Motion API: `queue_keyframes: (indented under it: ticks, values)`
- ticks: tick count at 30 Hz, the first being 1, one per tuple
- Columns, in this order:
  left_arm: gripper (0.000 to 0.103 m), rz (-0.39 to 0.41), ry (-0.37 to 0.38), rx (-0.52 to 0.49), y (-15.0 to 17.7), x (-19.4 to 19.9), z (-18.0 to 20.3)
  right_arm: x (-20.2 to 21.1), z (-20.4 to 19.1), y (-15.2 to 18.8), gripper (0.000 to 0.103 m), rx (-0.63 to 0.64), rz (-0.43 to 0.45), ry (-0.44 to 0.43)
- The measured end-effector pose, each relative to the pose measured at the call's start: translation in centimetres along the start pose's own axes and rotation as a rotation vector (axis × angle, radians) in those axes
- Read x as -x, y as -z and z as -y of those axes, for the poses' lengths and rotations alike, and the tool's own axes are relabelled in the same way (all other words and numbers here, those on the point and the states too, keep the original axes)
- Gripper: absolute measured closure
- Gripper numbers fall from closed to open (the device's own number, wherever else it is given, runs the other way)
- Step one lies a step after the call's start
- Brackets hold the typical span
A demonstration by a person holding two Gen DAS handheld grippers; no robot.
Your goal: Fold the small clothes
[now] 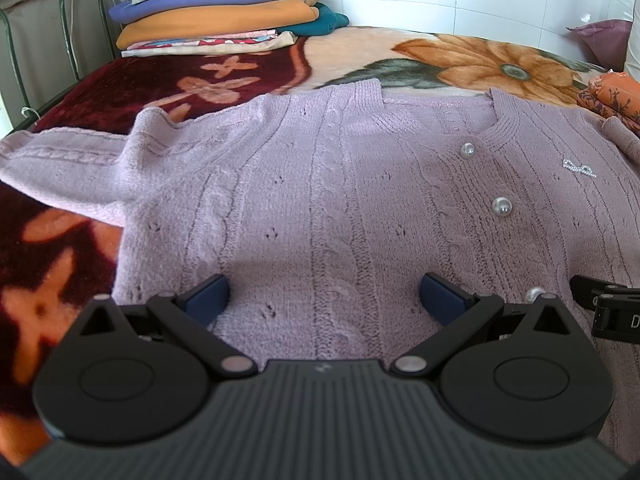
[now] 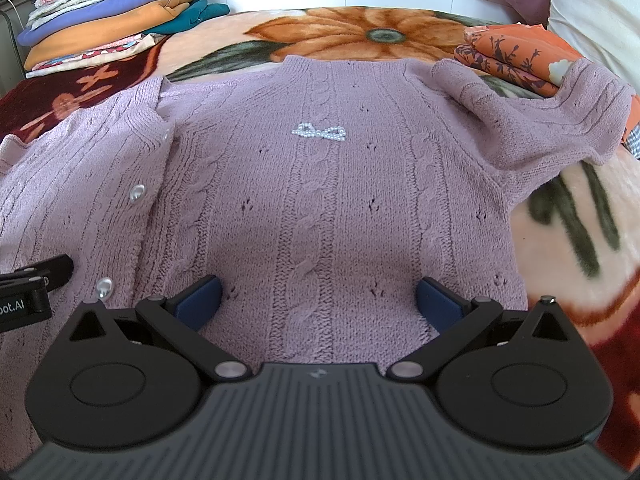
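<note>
A lilac cable-knit cardigan [image 1: 340,200] [image 2: 328,200] lies spread flat, front up, on a flowered blanket. It has pearl buttons [image 1: 502,206] [image 2: 137,193] and a small pearl bow [image 2: 319,133] [image 1: 579,168]. Its left sleeve [image 1: 60,160] stretches out to the side; its right sleeve [image 2: 540,120] lies bunched over a folded orange cloth. My left gripper [image 1: 325,300] hovers open over the cardigan's lower left half. My right gripper [image 2: 319,302] hovers open over the lower right half. Neither holds anything. Each gripper's edge shows in the other's view.
A tall stack of folded clothes [image 1: 216,4] [image 2: 108,12] sits at the back left by a metal bed rail [image 1: 64,12]. Folded orange patterned fabric [image 2: 508,60] [image 1: 612,100] and pillows [image 2: 592,12] lie at the back right. The blanket [image 2: 360,32] covers the bed; a tiled wall stands behind.
</note>
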State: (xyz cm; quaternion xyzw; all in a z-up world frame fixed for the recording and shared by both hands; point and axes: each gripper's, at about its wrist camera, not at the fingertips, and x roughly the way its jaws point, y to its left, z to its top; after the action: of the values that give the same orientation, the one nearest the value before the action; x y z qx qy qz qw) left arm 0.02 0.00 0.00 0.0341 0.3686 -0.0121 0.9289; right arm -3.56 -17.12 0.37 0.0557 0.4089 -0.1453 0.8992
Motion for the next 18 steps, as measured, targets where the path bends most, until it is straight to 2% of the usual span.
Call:
queue_keyframes:
  ticks: [18]
  values:
    - [0.000, -0.018, -0.002, -0.004, -0.24, -0.21, 0.03, -0.06, 0.14, -0.31, 0.000, -0.005, -0.019, -0.003]
